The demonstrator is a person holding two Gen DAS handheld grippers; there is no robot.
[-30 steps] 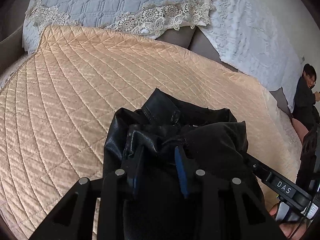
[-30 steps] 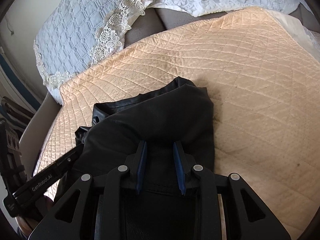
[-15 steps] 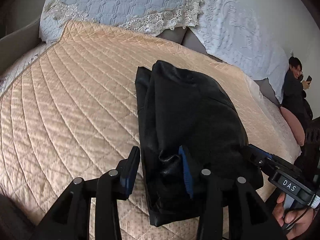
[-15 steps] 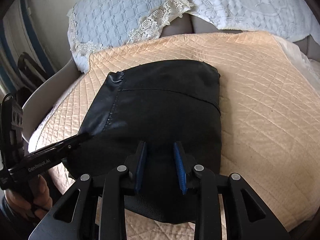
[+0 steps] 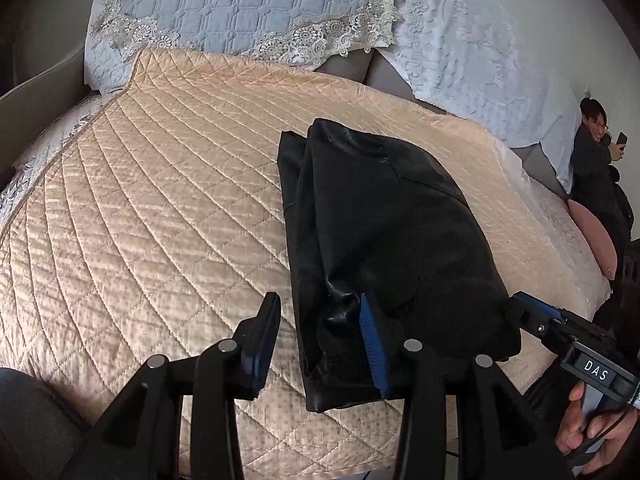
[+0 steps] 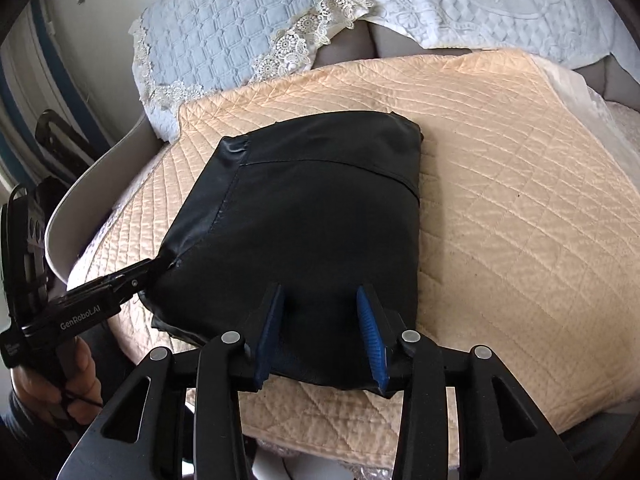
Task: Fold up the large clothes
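Left wrist view: black jacket [image 5: 384,240] folded into a thick pad, lying on the peach quilt [image 5: 160,220] close to its near edge.
Right wrist view: same black jacket [image 6: 312,216], smooth top, a seam running across the far part.
Left gripper [image 5: 320,344]: jaws wide apart, holding nothing; right finger touching the near left corner of the pad, left finger over bare quilt.
Right gripper [image 6: 320,328]: jaws wide apart, holding nothing, just over the near edge of the pad.
Feel: looks like soft shiny leather, likely heavy, floppy and a bit slippery.
Best hold: pinch all layers at the two near corners.
Long way: seems to run from the near edge of the quilt toward the pillows [image 5: 248,12].
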